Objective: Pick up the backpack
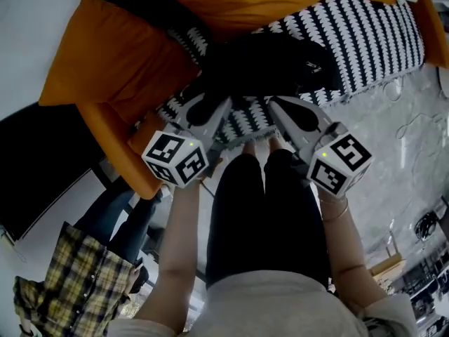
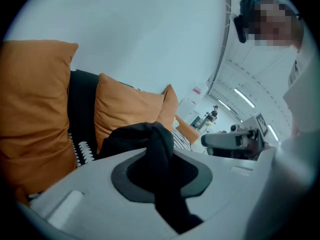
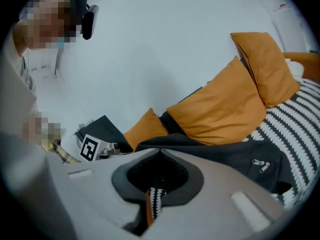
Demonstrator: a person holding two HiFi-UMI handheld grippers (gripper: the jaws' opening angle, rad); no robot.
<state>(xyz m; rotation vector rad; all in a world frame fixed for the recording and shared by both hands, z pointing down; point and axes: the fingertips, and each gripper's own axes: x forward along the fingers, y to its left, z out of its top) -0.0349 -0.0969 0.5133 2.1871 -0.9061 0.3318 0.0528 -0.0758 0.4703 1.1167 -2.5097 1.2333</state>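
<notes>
A black backpack (image 1: 273, 65) lies on a sofa covered with a black-and-white patterned throw (image 1: 379, 27). My left gripper (image 1: 202, 106) reaches its left side and my right gripper (image 1: 276, 104) its right side. In the left gripper view the left gripper (image 2: 160, 134) is shut on a bunched black strap (image 2: 162, 149) of the backpack, which hangs through the jaws. In the right gripper view the right gripper (image 3: 160, 151) is shut on the backpack's (image 3: 240, 156) black top edge; zip pulls (image 3: 261, 164) show to the right.
Orange cushions (image 1: 112, 55) stand behind and left of the backpack. A person in a plaid shirt (image 1: 63, 279) sits at lower left by the orange sofa arm (image 1: 116, 142). Cables (image 1: 414, 128) lie on the marble floor at right.
</notes>
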